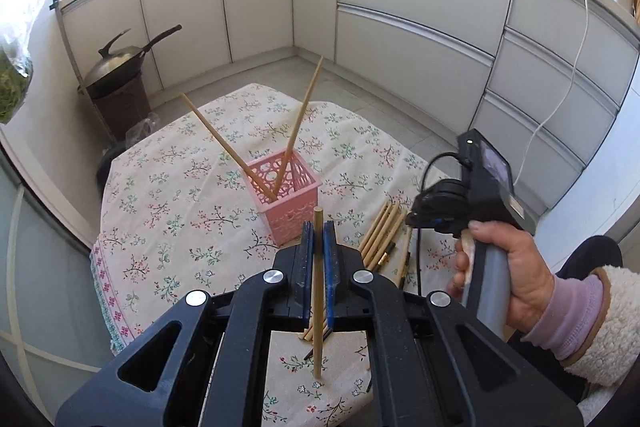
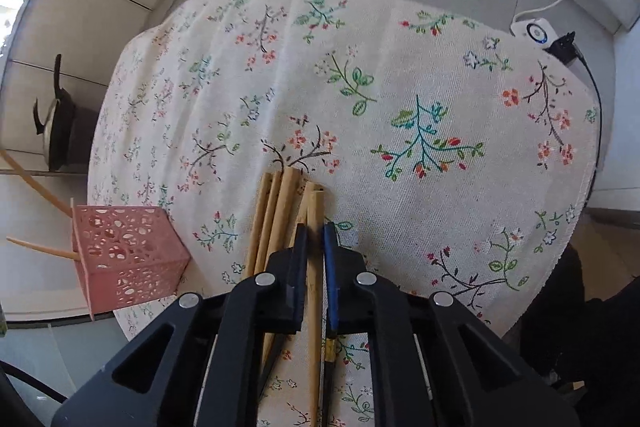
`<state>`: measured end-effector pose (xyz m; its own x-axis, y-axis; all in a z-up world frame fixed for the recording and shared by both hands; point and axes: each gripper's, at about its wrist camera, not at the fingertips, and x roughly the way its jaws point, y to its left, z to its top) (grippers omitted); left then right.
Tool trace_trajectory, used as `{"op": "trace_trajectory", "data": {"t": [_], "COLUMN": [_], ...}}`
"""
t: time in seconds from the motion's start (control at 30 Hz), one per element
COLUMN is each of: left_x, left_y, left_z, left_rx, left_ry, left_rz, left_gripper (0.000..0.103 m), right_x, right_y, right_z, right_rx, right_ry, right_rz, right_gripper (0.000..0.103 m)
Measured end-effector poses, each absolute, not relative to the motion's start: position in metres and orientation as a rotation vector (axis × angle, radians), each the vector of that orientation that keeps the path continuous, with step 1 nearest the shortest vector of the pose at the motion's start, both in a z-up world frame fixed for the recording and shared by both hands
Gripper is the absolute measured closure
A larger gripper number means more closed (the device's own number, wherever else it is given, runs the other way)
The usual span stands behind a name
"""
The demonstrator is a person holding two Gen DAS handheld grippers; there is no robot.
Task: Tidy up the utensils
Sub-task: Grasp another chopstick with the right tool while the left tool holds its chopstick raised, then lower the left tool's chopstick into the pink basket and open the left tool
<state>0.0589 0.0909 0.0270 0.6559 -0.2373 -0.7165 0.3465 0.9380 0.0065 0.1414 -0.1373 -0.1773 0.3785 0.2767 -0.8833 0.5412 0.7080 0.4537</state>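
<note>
A pink perforated basket point(image 1: 286, 201) stands on the floral tablecloth with two wooden chopsticks point(image 1: 298, 125) leaning out of it. My left gripper point(image 1: 319, 237) is shut on one wooden chopstick point(image 1: 318, 307), held upright above the table, in front of the basket. Several more chopsticks point(image 1: 384, 235) lie in a pile to the right of the basket. My right gripper point(image 2: 316, 237) is over that pile point(image 2: 276, 215), its jaws closed around one wooden chopstick point(image 2: 315, 287) at the pile's right side. In the right wrist view the basket point(image 2: 128, 261) is at the lower left.
A round table point(image 2: 440, 75) with a floral cloth stands in a kitchen with grey cabinets point(image 1: 400, 27). A covered wok point(image 1: 120, 67) on a brown stand is beyond the table's left. A white device point(image 2: 534, 31) and black plug lie on the floor to the right.
</note>
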Motion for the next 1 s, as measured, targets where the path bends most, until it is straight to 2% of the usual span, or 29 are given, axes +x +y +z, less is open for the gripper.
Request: {"op": "trace_trajectory", "data": {"t": [0.53,0.77,1.0], "left_x": [0.042,0.042,0.050], "left_y": [0.114,0.118,0.117], "left_z": [0.064,0.078,0.116], "left_rx": [0.011,-0.026,-0.060], "left_ry": [0.628,0.602,0.508], "left_rz": [-0.211,-0.177,-0.157], "left_gripper": [0.099,0.099,0.099], "right_x": [0.067,0.054,0.061], "right_y": [-0.132,-0.129,-0.140], "right_z": [-0.041,0.008,0.047], "right_rx": [0.594,0.566,0.583], "right_ry": [0.930,0.849,0.781], "right_rz": [0.154,0.223,0.248], "right_gripper": [0.095,0.095,0.095]}}
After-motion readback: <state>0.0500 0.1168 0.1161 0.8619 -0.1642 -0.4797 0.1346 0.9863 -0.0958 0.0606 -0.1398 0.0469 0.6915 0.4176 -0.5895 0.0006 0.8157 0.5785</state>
